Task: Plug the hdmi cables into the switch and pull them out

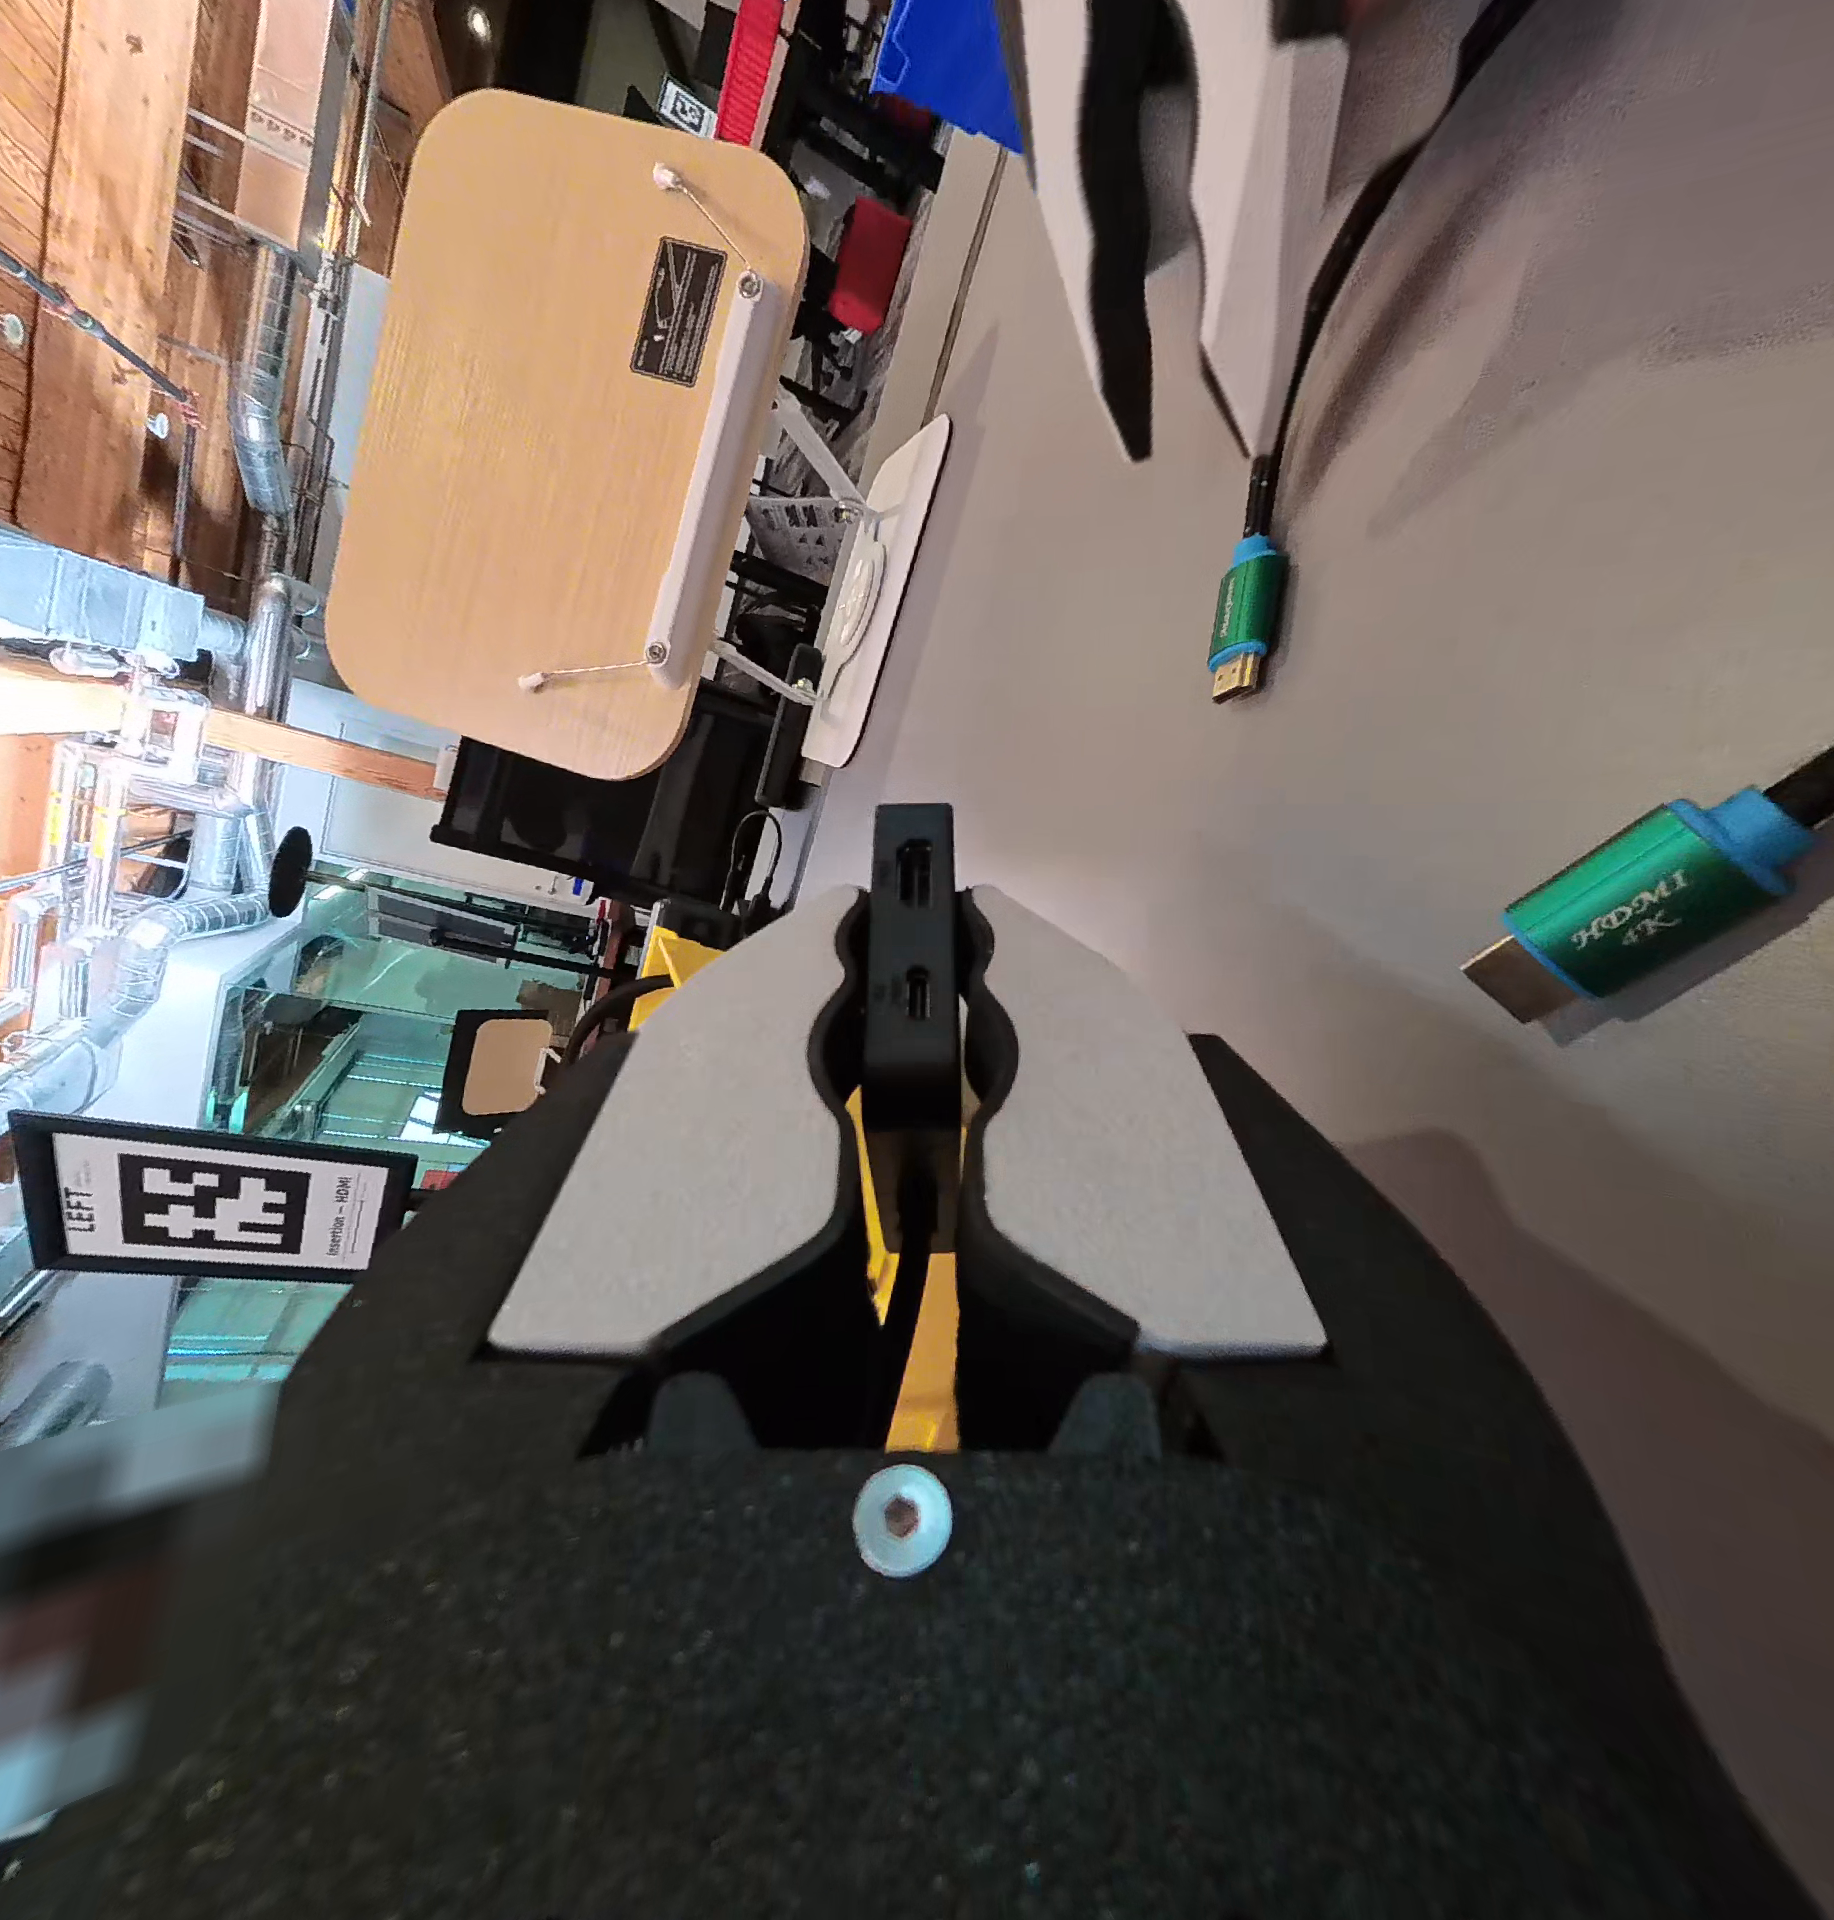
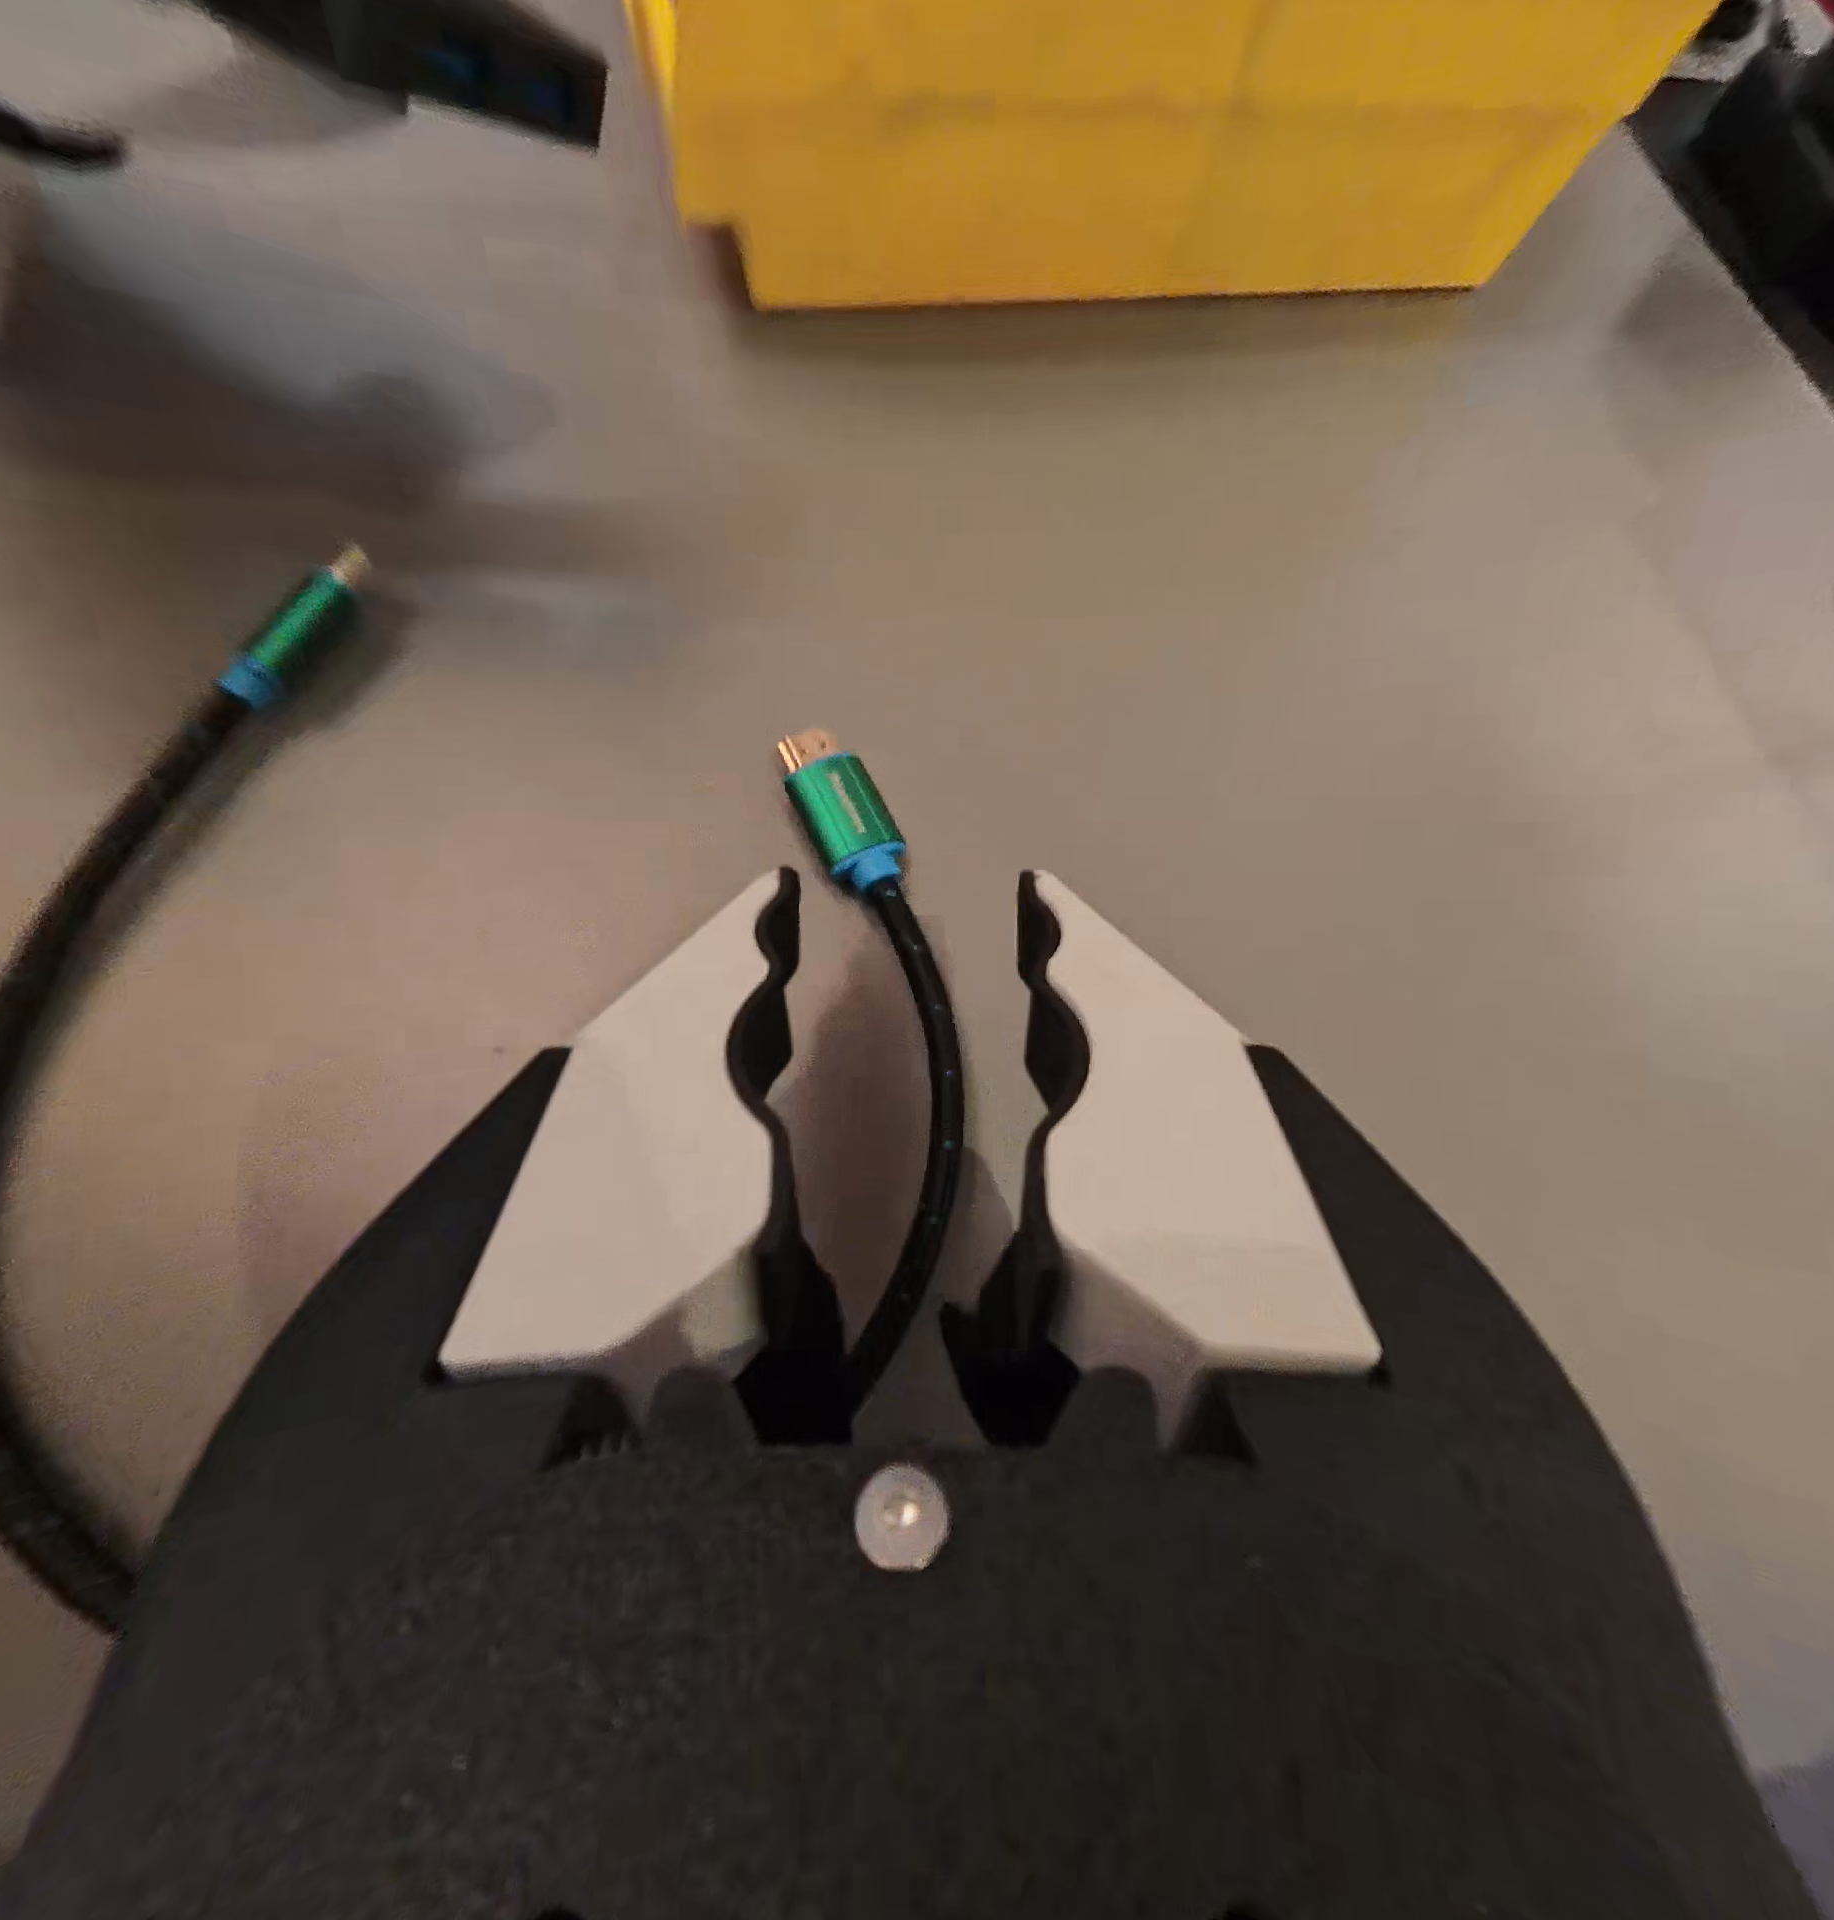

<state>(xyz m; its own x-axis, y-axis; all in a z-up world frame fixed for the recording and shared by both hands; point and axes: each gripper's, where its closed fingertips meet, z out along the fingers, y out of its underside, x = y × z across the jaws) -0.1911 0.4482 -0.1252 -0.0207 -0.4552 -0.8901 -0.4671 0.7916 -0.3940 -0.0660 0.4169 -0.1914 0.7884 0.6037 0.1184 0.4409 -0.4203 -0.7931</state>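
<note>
My left gripper (image 1: pixel 913 904) is shut on the black HDMI switch (image 1: pixel 911 966) and holds it off the grey table with its ports facing the camera. Two green HDMI plugs with blue collars lie on the table: one near (image 1: pixel 1630 920), one farther (image 1: pixel 1243 623). My right gripper (image 2: pixel 902 883) is open and low over the table. The black cable (image 2: pixel 928 1091) of one green plug (image 2: pixel 840 805) runs between its fingers, and the plug lies just beyond the fingertips. The other plug (image 2: pixel 295 634) lies to the left with its cable curving back.
A yellow box (image 2: pixel 1152 145) stands at the far side of the grey table (image 2: pixel 1308 675). A wooden lap tray (image 1: pixel 560 416) and a white board (image 1: pixel 882 592) stand past the table edge. A tag card (image 1: pixel 212 1205) shows at left. The other gripper (image 1: pixel 1131 208) shows above. Left tips to right tips: about 15 centimetres.
</note>
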